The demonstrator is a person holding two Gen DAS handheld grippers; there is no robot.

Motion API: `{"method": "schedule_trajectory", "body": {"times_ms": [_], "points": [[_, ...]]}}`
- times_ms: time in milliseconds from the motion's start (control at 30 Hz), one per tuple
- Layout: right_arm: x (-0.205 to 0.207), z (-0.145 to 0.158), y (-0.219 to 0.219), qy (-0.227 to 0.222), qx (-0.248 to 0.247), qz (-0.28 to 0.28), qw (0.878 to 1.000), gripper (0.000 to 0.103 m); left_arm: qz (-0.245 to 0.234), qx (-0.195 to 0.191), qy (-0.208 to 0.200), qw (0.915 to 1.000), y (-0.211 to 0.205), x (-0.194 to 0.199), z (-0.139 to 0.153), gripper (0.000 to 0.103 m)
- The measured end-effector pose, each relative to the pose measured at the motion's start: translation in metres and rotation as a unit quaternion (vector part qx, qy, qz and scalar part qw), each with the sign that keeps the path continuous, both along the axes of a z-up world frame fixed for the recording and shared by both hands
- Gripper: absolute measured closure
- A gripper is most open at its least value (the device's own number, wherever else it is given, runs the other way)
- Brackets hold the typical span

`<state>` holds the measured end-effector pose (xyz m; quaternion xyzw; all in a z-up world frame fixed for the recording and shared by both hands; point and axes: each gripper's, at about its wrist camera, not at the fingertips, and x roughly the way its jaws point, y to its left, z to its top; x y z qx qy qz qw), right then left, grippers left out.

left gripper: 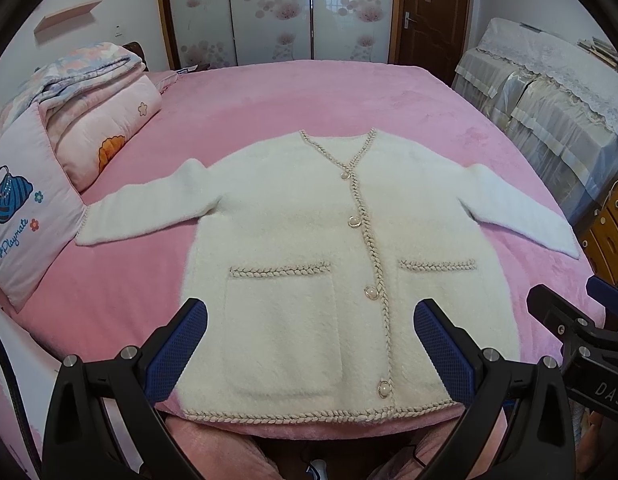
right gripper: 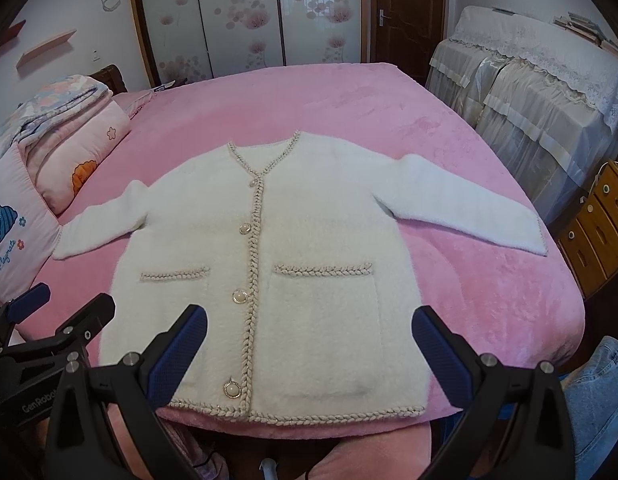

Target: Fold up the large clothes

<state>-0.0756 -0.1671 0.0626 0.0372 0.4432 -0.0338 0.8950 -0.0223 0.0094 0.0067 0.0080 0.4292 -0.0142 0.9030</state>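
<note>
While the cardigan (left gripper: 309,248) lies flat, buttoned and face-up on the bed (left gripper: 309,96), the left hand-held gripper (left gripper: 311,340) hovers over its hem, fingers apart: folding not begun. Right wrist view: right hand-held gripper (right gripper: 309,340) likewise spread, empty. Next, likely a sleeve (right gripper: 469,204) inward. Pillows (right gripper: 13,236) crowd the left cuff.

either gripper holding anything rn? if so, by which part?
Nothing held. Left gripper and right gripper are both open above the cardigan, which lies flat on the bed.
</note>
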Motion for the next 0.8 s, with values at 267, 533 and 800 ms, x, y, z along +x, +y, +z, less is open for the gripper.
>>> {"method": "schedule_trajectory", "body": {"times_ms": [267,533,800], "points": [[-0.005,0.004,0.002,-0.003,0.0,0.001,1.0,0.0,-0.001,-0.003,-0.006,1.0,0.002,-0.008,0.005,0.0],[-0.02,0.015,0.01,-0.019,-0.005,0.006,1.0,0.0,0.007,-0.007,-0.02,0.9998,0.009,-0.023,0.016,0.0],[-0.023,0.015,0.011,-0.021,-0.003,0.009,1.0,0.0,0.01,-0.005,-0.025,0.9996,0.012,-0.03,0.021,0.0]]}}
